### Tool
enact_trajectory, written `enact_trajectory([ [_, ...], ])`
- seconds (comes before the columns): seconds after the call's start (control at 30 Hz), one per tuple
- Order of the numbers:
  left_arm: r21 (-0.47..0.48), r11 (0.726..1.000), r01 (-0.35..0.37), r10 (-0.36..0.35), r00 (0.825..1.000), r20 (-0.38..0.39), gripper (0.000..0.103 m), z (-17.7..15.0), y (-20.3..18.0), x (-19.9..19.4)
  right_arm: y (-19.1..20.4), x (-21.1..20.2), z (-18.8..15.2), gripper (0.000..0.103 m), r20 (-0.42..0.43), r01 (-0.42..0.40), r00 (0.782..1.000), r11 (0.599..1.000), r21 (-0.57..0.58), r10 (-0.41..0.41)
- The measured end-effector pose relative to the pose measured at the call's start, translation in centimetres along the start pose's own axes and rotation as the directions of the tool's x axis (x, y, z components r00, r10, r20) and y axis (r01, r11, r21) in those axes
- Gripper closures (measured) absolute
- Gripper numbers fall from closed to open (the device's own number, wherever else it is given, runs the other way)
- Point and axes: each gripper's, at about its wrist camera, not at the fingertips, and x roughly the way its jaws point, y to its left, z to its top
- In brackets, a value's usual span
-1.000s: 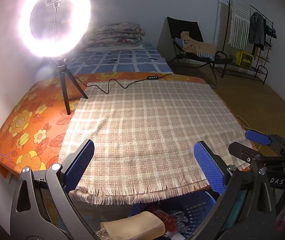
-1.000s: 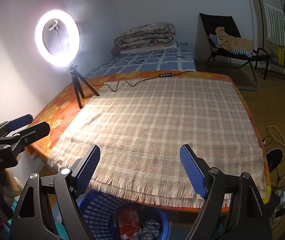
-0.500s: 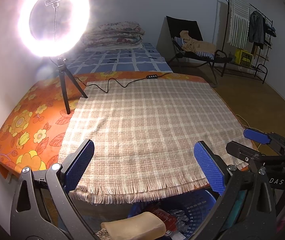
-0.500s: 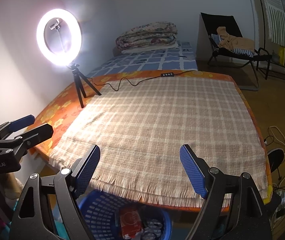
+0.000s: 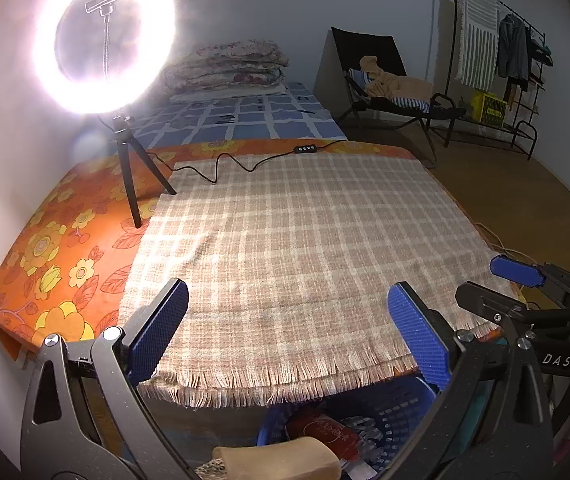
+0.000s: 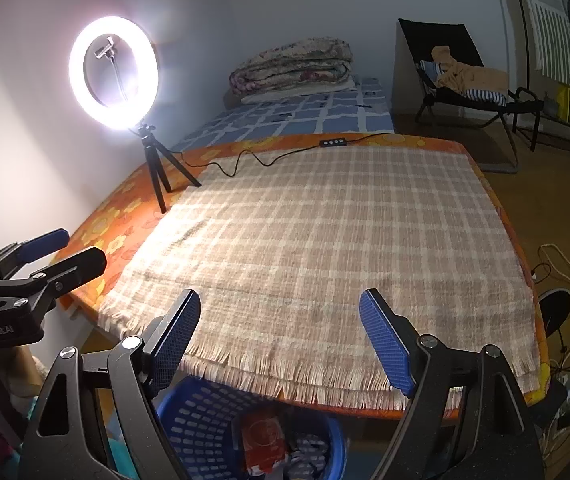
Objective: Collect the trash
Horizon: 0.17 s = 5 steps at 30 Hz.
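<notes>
Plaid cloth (image 5: 305, 248) covers the table and carries no trash; red wrappers (image 6: 263, 440) already lie in the blue basket (image 6: 201, 412) below its fringed edge. We judge them light and crinkly, best pinched at a free edge. Left tongs (image 5: 289, 332) and right tongs (image 6: 279, 338) stand apart, empty, with open room above.

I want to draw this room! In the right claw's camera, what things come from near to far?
Blue basket → plaid blanket → black cable remote → blue checked bedding → folded quilt.
</notes>
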Motion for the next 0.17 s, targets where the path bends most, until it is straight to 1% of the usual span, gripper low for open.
enact_trajectory([
  [0.17,-0.001,1.0,0.004,-0.004,1.0,-0.006,0.001,0.05,-0.09,0.1,-0.26,0.09,-0.16,0.021,-0.003,0.006,1.0,1.0,0.006,-0.006],
])
